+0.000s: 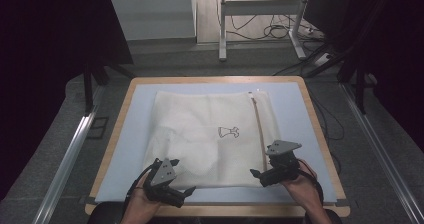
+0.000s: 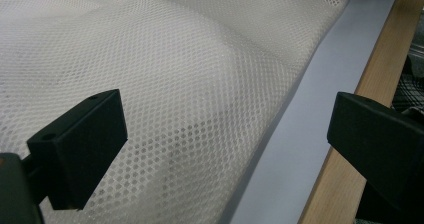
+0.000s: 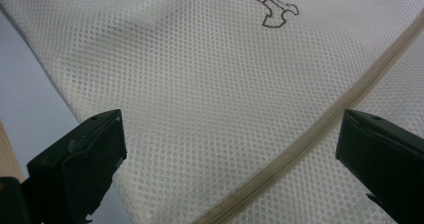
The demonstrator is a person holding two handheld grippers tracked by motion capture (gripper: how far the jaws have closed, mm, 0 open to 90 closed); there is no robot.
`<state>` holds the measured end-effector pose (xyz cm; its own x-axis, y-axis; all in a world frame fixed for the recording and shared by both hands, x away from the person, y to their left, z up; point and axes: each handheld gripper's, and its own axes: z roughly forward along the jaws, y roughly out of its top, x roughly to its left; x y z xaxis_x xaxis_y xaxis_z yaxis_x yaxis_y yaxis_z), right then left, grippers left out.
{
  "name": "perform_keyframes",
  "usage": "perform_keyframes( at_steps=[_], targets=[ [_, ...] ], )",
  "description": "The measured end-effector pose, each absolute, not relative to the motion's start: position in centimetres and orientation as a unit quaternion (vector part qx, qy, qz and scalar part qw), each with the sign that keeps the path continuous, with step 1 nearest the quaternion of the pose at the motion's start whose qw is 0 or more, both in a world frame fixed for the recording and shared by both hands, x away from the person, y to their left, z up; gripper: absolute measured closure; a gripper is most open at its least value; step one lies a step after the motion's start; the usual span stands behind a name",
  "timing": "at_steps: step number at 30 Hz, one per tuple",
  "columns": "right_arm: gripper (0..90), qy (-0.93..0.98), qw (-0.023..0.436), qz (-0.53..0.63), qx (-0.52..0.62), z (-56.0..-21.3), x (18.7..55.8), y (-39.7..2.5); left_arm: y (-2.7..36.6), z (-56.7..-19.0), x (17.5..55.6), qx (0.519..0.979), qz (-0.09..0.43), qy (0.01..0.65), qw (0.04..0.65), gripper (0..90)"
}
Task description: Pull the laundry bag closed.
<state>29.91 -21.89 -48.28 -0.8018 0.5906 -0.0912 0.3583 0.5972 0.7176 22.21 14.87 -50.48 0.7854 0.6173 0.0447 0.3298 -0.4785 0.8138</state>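
White mesh laundry bag [image 1: 210,139] lay flat on the pale blue mat [image 1: 290,99] of the wooden surface [image 1: 320,134] in the high view, the left claw [image 1: 185,186] at 7 o'clock and the right claw [image 1: 256,176] at 5 o'clock, both spread wide.

From the left gripper view, the left claw [image 2: 225,144] gaped over the bag's [image 2: 175,69] edge.

From the right gripper view, the right claw [image 3: 230,154] gaped above the beige zipper [image 3: 320,129].

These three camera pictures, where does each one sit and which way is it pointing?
High view: above the person's side, looking forward and down on the table; forearms, left gripper and right gripper show.
Left gripper view: along its open jaws at the mesh bag.
Right gripper view: along its open jaws at the zipper.
All share the bag.
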Motion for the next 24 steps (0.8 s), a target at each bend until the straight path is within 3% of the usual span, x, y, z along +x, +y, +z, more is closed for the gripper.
perform_keyframes(
  at_steps=[24],
  targets=[
    [0.0, 0.871, 0.174, 0.367, 0.276, -47.7, 28.0, -23.6, 16.4, -50.3, 21.6, 0.834, 0.177, 0.294, 0.432, 2.2]
  ],
)
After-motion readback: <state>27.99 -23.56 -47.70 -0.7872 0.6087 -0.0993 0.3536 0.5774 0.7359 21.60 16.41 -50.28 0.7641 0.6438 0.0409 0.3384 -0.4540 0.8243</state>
